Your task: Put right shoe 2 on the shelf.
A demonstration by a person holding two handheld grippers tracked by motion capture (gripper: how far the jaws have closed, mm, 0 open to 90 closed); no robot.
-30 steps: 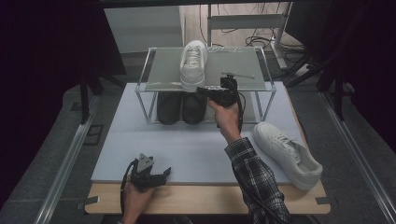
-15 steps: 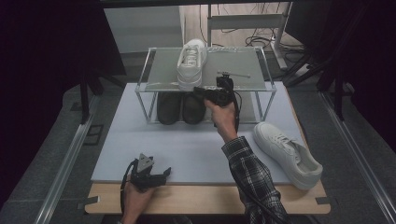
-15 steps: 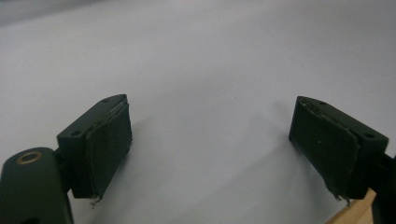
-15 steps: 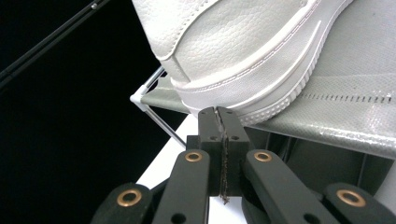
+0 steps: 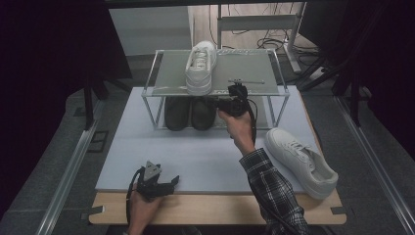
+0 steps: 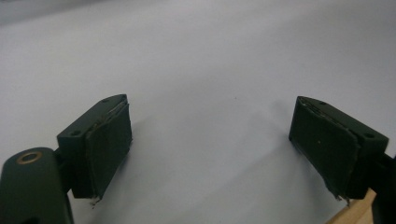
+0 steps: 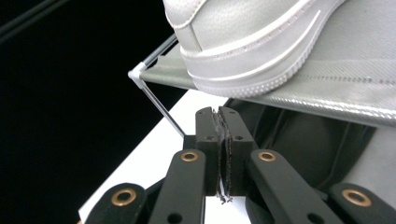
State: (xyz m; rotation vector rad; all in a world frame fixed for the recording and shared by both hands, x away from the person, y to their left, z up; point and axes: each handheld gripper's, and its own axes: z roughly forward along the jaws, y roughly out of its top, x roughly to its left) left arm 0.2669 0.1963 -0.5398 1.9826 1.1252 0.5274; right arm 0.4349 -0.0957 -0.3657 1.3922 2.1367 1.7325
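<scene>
Jaws of the right gripper (image 7: 219,140) stand pressed pad to pad with nothing between them, though they have just been easing a touch apart. Just above and beyond their tips sits the heel of a white shoe on the shelf (image 7: 261,42), resting on the grey top tier of a wire shoe rack (image 7: 327,93); the tips are close under the shelf's front edge, not touching the shoe. Behind the jaws, under that tier, lie dark shoes (image 7: 299,140). From the high view, the right gripper (image 5: 234,100) is held at the rack's front, just right of the shelved white shoe (image 5: 200,66), with the black pair (image 5: 190,113) beside it below. Well off to that gripper's right and nearer the person, a second white shoe (image 5: 301,161) lies on the pale mat (image 5: 195,156).

Jaws of the left gripper (image 6: 210,149) stand wide apart, empty, over bare mat; in the high view it (image 5: 155,182) rests at the mat's near edge, well apart from the rack.
</scene>
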